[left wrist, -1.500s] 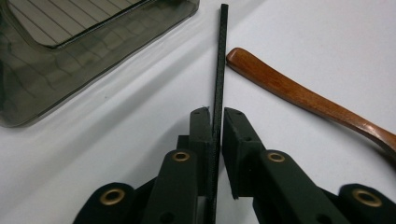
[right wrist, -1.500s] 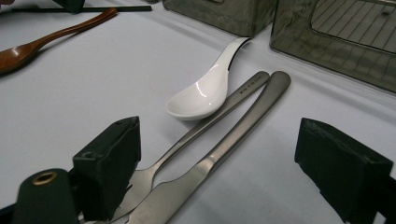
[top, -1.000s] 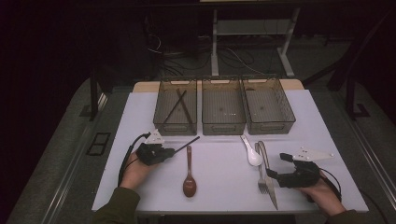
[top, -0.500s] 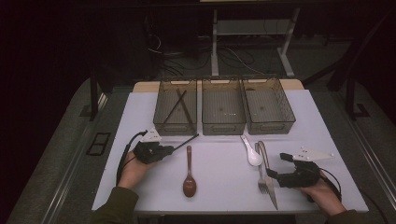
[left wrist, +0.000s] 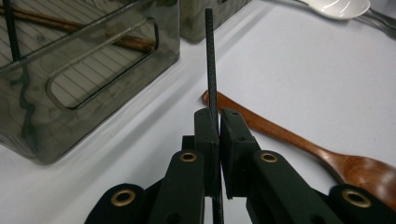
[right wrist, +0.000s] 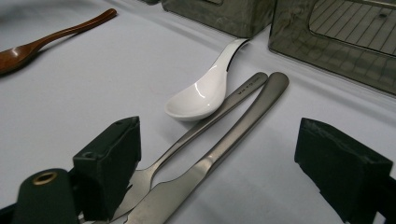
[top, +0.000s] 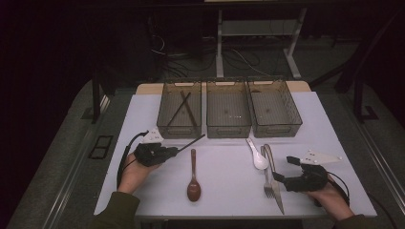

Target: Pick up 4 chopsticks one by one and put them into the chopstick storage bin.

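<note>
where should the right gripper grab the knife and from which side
Take the knife on its straight handle, away from the blade, coming down from above with the right gripper open across its width. It lies flat, with the fork close alongside, so the jaw on that side has little room; the handle's far end looks a bit freer.

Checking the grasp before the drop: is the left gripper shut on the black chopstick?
Shut. The left gripper has its jaws pressed against the black chopstick, which sticks out past them.
</note>
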### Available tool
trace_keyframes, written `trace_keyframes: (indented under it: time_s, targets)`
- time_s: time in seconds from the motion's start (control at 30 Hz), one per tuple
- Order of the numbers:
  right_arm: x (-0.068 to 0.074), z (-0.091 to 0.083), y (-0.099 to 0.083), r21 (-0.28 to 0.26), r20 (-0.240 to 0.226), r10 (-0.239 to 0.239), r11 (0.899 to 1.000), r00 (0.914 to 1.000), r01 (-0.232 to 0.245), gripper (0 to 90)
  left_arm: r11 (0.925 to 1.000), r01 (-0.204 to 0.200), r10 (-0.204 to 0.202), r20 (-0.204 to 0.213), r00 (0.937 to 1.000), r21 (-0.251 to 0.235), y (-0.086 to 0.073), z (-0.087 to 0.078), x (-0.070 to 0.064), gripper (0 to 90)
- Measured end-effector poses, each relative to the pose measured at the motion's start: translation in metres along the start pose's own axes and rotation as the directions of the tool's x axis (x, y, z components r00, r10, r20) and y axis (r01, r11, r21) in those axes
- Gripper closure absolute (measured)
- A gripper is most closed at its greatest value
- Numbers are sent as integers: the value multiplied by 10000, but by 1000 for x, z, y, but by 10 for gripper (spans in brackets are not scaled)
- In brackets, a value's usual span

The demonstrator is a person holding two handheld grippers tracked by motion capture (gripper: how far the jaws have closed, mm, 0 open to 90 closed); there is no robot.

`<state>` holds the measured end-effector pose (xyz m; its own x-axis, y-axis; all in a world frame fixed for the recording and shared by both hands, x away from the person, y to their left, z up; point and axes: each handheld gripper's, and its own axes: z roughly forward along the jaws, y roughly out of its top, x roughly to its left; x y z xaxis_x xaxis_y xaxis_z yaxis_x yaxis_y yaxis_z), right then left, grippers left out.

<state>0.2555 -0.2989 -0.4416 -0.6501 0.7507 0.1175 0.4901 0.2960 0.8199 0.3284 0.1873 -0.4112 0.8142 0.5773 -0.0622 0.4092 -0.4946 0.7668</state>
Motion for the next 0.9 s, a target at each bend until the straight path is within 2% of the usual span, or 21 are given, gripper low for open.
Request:
trace_keyframes:
  time_s: [0.2,0.4,0.9]
  targets:
    - [0,0,0,-2,-5,-3,10000,10000,3,142,9999,100,-101,-49,9999,-136,6,-5,-3,848]
    - [0,0,0,28,-14,-18,10000,10000,18,142,9990,369,-373,-163,9992,-265,11,-7,-3,848]
    - [0,1,0,68,-6,16,10000,10000,-16,142,9934,928,-964,-522,9940,-667,23,-13,6,848]
